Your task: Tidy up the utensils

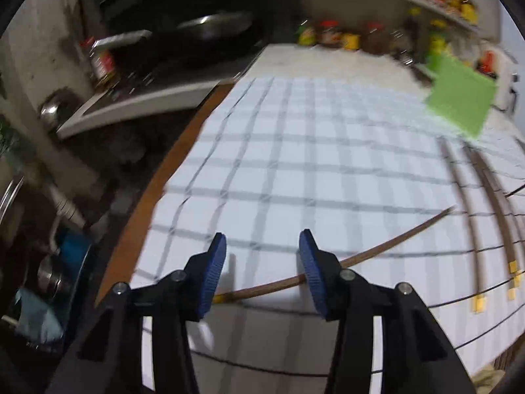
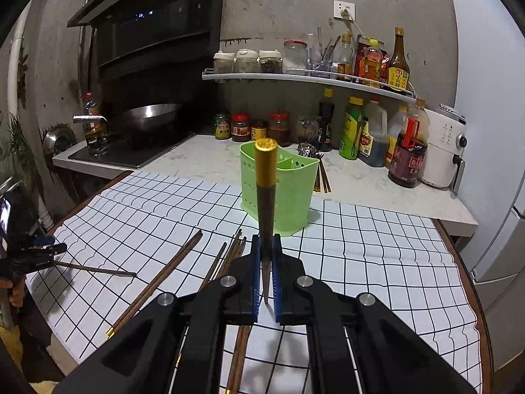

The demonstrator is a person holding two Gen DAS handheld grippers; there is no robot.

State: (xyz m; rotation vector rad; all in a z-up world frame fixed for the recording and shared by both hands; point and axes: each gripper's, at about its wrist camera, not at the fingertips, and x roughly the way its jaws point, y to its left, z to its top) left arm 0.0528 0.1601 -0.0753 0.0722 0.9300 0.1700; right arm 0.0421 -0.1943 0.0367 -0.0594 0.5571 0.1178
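Left wrist view, left to right: steel pan [image 1: 213,26] on a dark cooktop, blurred; red-capped jars [image 1: 341,34] at the back wall, labels unreadable in the blur. Left gripper [image 1: 262,272], black with blue ribbed pads, jaws standing apart with nothing pressed between them; a single chopstick [image 1: 377,251] lies flat on the checked cloth [image 1: 295,151] beneath it, slanting from behind the left finger up to the right. Item: dark brown wood, slim, tapered, yellow cap at the thick end. More loose chopsticks [image 1: 475,229] lie near the right edge, yellow ends toward the camera. Green holder [image 1: 459,98] beyond them, upper right.

Right wrist view, left to right: the left gripper [image 2: 49,249] at the far left, over the single chopstick [image 2: 98,269]. Loose chopsticks [image 2: 157,279] on the cloth [image 2: 377,239], some running under the gripper body. Right gripper [image 2: 266,246] clamped narrow on a held chopstick [image 2: 265,197], which stands up and away from the camera, gold cap uppermost with an embossed mark too small to read. Green holder [image 2: 285,190], perforated plastic, divided inside, upright on the cloth just behind the held item. Further chopsticks [image 2: 321,177] on the marble bench [image 2: 377,190] beside it. Jars, sauce bottles [image 2: 407,151] and shelf goods carry Chinese-character labels, not legible. White appliance [image 2: 443,151] at the far right.
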